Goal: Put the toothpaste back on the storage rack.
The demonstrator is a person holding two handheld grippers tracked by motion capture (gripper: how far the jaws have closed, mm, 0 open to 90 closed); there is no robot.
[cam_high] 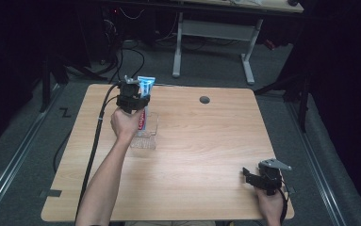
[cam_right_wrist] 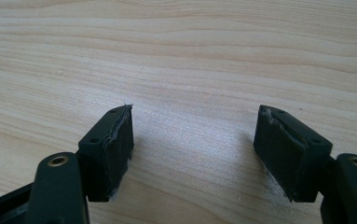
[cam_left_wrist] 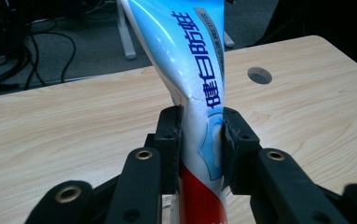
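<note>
The left gripper [cam_left_wrist: 199, 135] is clamped on a toothpaste tube [cam_left_wrist: 190, 60], its two black jaws pressing the tube's sides just above the red band; the blue-and-white upper part rises past the jaws and is creased where they bite. In the high view the left gripper [cam_high: 133, 96] holds the tube [cam_high: 145, 87] upright over the far left part of the table [cam_high: 206, 141], its crimped end on top. Directly beneath it lies a clear plastic tray [cam_high: 146, 136], flat on the wood and touching the hand's near side. A round cable hole [cam_high: 204, 100] sits farther right near the far edge, well apart from the tube. The right gripper [cam_high: 251, 175] rests low at the near right corner, far from the tray; in its own view the right gripper [cam_right_wrist: 195, 140] has its jaws spread wide over bare wood with nothing between them. Beyond the table stands a white-legged desk [cam_high: 216, 28].
</note>
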